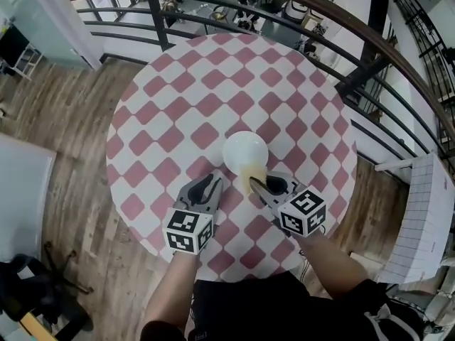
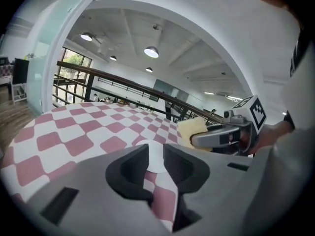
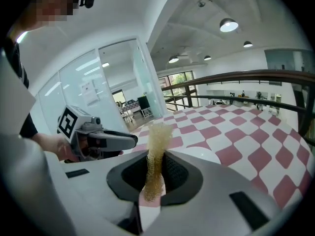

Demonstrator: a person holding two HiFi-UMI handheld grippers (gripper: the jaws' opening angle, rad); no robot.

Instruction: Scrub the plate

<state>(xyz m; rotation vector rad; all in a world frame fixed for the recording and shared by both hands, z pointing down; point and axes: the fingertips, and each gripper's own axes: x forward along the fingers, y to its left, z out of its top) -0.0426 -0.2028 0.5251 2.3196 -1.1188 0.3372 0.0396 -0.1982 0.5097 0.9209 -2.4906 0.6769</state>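
While the left gripper point(image 2: 155, 156) has its jaws a narrow way apart with nothing clamped between them, the right gripper point(image 3: 155, 173) has its jaws pressed together on a yellow sponge point(image 3: 157, 141), which stands up out of them with its free end above the tips. A white plate point(image 1: 245, 149) lies on the round table point(image 1: 178, 105) of pink and white checks, just ahead of both pairs of fingertips. Its near edge shows through the left gap without touching the jaws. The sponge's tip reaches the plate's near rim, though whether it touches I cannot tell. Beyond the plate the tabletop runs out to a dark curved railing point(image 1: 306, 20), and a wooden floor point(image 1: 64, 119) lies off to the left. Both forearms come up from the near table edge, and the grippers lie close side by side, tilted downward, their tips converging on the plate.
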